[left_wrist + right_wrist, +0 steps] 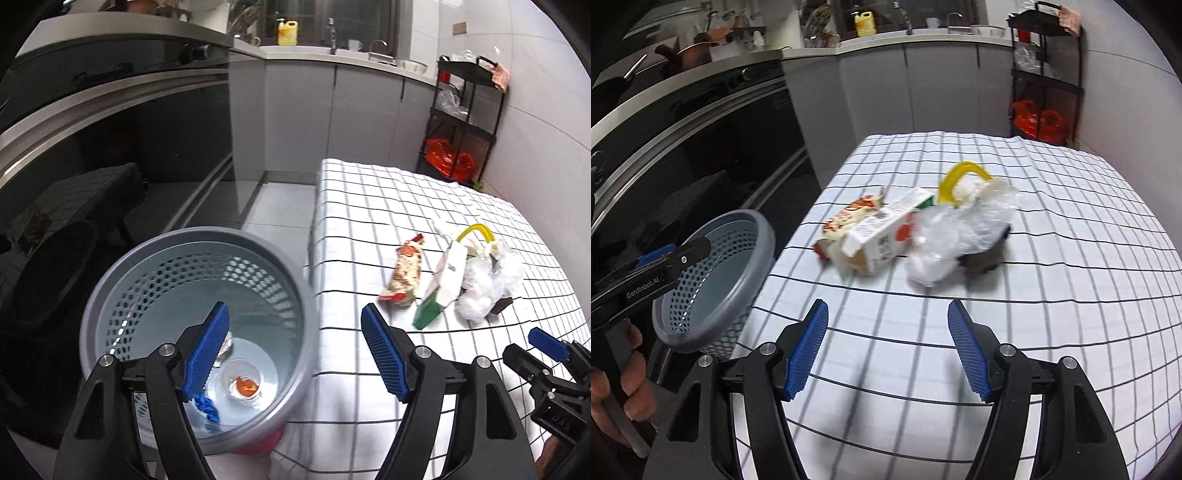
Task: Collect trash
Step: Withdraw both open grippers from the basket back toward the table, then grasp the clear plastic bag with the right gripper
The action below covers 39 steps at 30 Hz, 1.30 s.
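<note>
Trash (916, 236) waits mid-frame on the counter (1071, 295).
Both claws, left claw (295, 350) and right claw (886, 350), gape wide, empty; grab one piece squarely.

The left claw's (295, 350) near pad (207, 350) covers part of the wastebasket's (122, 266) floor, hiding most of a crumpled foil scrap (229, 341) and the upper end of a blue scrap (207, 406). In the right wrist view a dark item (984, 254) lies mostly under the clear plastic wrap (956, 236); what it is cannot be told. The worktop (1071, 295) runs off that view's right and lower edges. The carton's (882, 236) print is too blurred to read.
</note>
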Motion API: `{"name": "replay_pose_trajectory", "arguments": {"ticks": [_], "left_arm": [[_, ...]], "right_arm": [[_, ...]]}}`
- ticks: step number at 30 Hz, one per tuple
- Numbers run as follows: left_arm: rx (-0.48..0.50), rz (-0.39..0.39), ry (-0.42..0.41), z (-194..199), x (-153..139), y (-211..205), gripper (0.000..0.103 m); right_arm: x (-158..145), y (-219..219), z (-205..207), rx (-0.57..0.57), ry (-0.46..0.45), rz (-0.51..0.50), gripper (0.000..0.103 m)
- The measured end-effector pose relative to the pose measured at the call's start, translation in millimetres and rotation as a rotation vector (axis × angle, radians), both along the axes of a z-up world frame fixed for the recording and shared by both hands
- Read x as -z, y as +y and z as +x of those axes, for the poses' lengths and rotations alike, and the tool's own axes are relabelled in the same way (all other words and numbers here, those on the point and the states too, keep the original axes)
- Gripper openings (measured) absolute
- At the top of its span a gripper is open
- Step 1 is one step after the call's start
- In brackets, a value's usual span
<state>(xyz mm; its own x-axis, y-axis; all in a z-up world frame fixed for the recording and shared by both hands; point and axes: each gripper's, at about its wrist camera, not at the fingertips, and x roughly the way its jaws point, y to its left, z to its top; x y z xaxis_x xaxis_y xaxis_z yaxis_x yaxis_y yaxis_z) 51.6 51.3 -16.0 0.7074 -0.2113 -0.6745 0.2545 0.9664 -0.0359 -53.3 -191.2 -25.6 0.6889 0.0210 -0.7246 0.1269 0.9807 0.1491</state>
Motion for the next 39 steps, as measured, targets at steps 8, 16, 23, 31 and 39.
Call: {"name": "replay_pose_trajectory", "arguments": {"ticks": [8,16,23,31,39], "left_arm": [[0.057,-0.008,-0.004,-1,-2,-37,0.073],[0.101,-0.001,-0.004,0,0,-67,0.073],[0.11,0.004,-0.001,3,3,-79,0.073],[0.116,0.009,0.014,8,8,-84,0.073],[0.126,0.021,0.018,11,12,-88,0.073]], "right_arm": [[-3,-30,-14,0.048,0.012,-0.044,0.065],[-11,-48,-13,0.049,0.012,-0.101,0.065],[-12,-53,6,0.022,0.014,-0.111,0.065],[-4,-56,39,-0.005,0.027,-0.074,0.065],[8,-65,66,0.001,0.052,-0.026,0.065]]}}
